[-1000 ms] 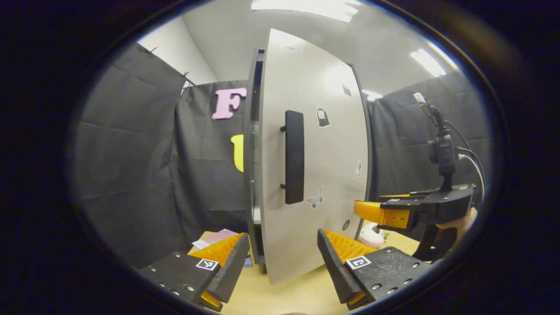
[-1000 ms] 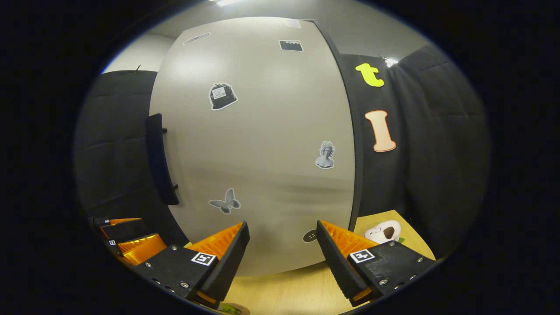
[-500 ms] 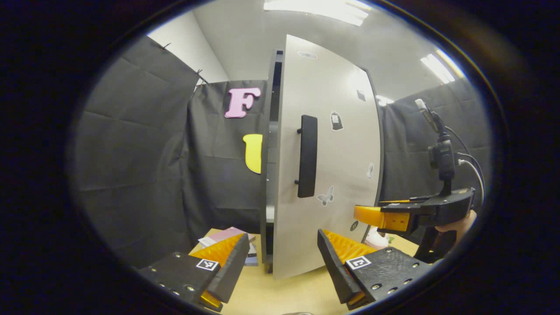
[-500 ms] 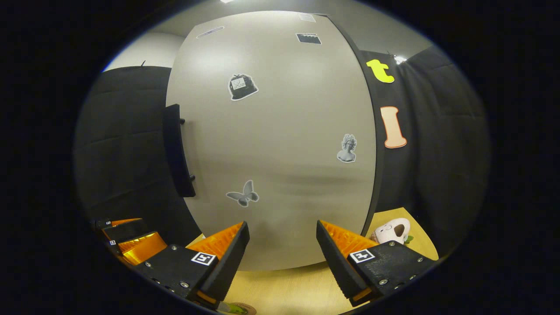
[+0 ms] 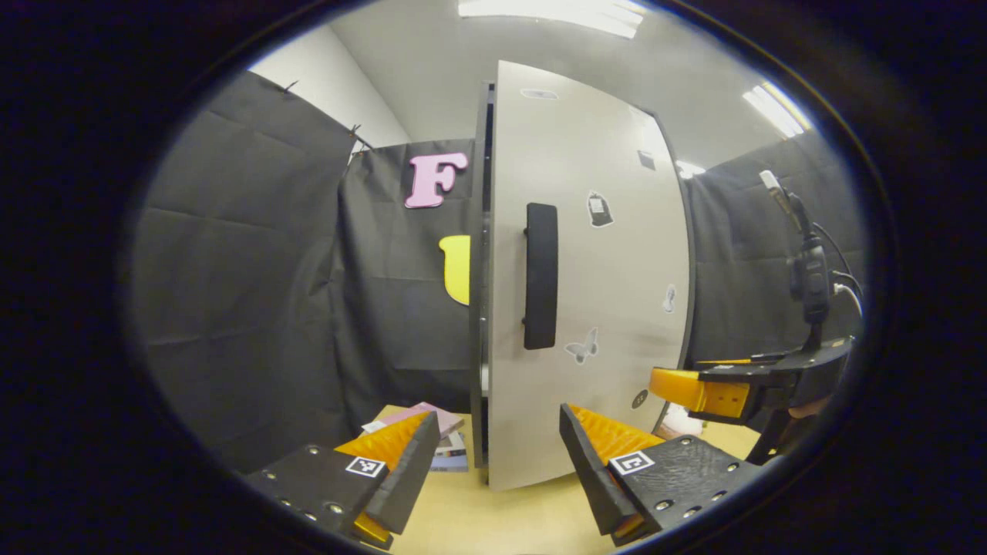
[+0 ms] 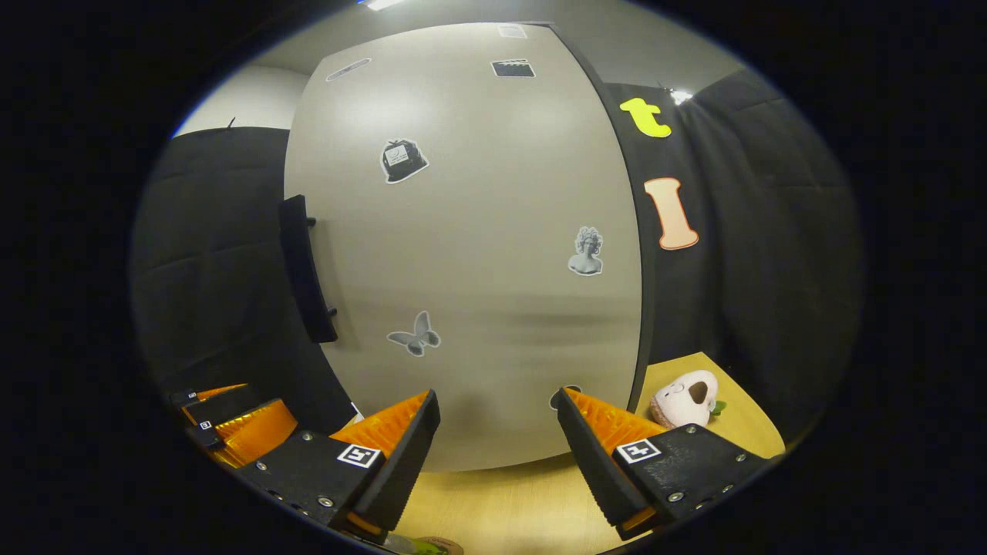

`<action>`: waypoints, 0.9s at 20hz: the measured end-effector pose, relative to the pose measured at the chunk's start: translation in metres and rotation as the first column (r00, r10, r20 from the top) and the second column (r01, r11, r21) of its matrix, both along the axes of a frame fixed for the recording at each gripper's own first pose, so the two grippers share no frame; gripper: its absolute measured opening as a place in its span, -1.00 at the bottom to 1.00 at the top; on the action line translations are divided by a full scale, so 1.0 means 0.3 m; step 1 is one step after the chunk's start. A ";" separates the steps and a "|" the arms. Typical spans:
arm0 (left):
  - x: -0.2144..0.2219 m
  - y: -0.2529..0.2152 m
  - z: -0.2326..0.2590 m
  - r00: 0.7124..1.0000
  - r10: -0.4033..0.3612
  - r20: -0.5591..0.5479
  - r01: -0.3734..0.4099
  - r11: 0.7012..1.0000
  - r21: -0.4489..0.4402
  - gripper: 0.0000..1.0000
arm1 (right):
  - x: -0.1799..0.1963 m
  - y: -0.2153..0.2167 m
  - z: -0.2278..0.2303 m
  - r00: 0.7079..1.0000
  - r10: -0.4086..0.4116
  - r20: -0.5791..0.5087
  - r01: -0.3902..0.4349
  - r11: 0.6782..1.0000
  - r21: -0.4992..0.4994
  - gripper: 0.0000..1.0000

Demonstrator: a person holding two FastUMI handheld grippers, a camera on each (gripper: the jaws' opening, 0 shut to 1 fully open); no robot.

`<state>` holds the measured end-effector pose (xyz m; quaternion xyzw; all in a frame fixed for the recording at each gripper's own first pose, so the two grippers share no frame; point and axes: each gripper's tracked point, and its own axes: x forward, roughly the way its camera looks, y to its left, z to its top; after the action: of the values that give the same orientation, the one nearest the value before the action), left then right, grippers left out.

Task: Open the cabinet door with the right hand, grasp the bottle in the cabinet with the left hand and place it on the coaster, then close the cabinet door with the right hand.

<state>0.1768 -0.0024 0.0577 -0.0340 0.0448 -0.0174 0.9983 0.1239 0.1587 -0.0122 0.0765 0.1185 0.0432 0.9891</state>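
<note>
hovering with both sets of tongs released and empty: the left gripper (image 5: pixel 493 455) sits low before the handle edge of the cabinet door (image 5: pixel 586 293), fingers spread, and the right gripper (image 6: pixel 497 447) faces the middle of that door's flat face, fingers likewise spread, touching nothing that can be seen. from the left gripper view the right gripper (image 5: pixel 698 389) hangs off toward the door's hinge side, apart from the panel.

the door stands nearly shut, with a narrow dark gap along its handle edge against the cabinet body (image 5: pixel 480 270). the handle (image 5: pixel 540 275) is a dark upright bar set on two short posts near that edge. whether the bottle is behind the door or already out cannot be told; neither it nor a coaster can be made out with confidence.

as a judgement, the door is a stiff, light panel that should swing freely on its hinge; its face is smooth and offers no grip, so a push on the flat near the handle edge closes it, while pulling calls for clamping the bar across its middle. a slammed door could rock the cabinet.

beside the door's hinge edge a small pale toy (image 6: pixel 685 398) lies on the wooden table (image 6: pixel 493 509); some papers (image 5: pixel 432 432) lie past the handle edge.
</note>
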 end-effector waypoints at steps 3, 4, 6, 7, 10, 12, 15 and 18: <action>0.023 -0.005 -0.015 1.000 -0.001 -0.016 0.000 1.000 -0.019 0.78 | 0.002 -0.027 0.044 0.998 -0.029 0.051 0.030 0.999 -0.019 0.91; 0.031 -0.013 -0.008 1.000 -0.002 -0.010 0.002 1.000 -0.007 0.78 | 0.001 -0.035 0.058 0.997 -0.037 0.064 0.039 0.999 -0.026 0.90; 0.049 -0.033 0.010 1.000 -0.016 0.007 0.016 1.000 0.011 0.78 | -0.001 -0.048 0.072 0.996 -0.047 0.080 0.050 0.998 -0.038 0.89; 0.053 -0.045 0.020 1.000 -0.019 0.016 0.019 1.000 0.014 0.78 | 0.000 -0.047 0.077 0.995 -0.049 0.086 0.052 0.998 -0.039 0.90; 0.067 -0.101 0.042 0.999 -0.043 0.033 0.043 0.999 0.010 0.70 | -0.011 -0.036 0.091 0.994 -0.050 0.097 0.054 0.998 -0.045 0.89; 0.065 -0.109 0.050 0.998 -0.046 0.038 0.045 0.999 0.030 0.78 | -0.023 -0.030 0.101 0.993 -0.043 0.112 0.052 0.996 -0.074 0.89; 0.054 -0.115 0.084 0.997 -0.046 0.069 0.045 0.999 0.026 0.78 | -0.041 -0.007 0.117 0.991 -0.025 0.133 0.036 0.996 -0.084 0.89; 0.049 -0.116 0.124 0.994 -0.038 0.098 0.036 0.999 0.028 0.78 | -0.050 -0.008 0.123 0.990 -0.024 0.141 0.036 0.996 -0.084 0.89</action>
<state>0.1914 -0.0373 0.0949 -0.0190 -0.0036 -0.0370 0.9991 0.1090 0.1562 0.0248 0.0321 0.0494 0.0283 0.9979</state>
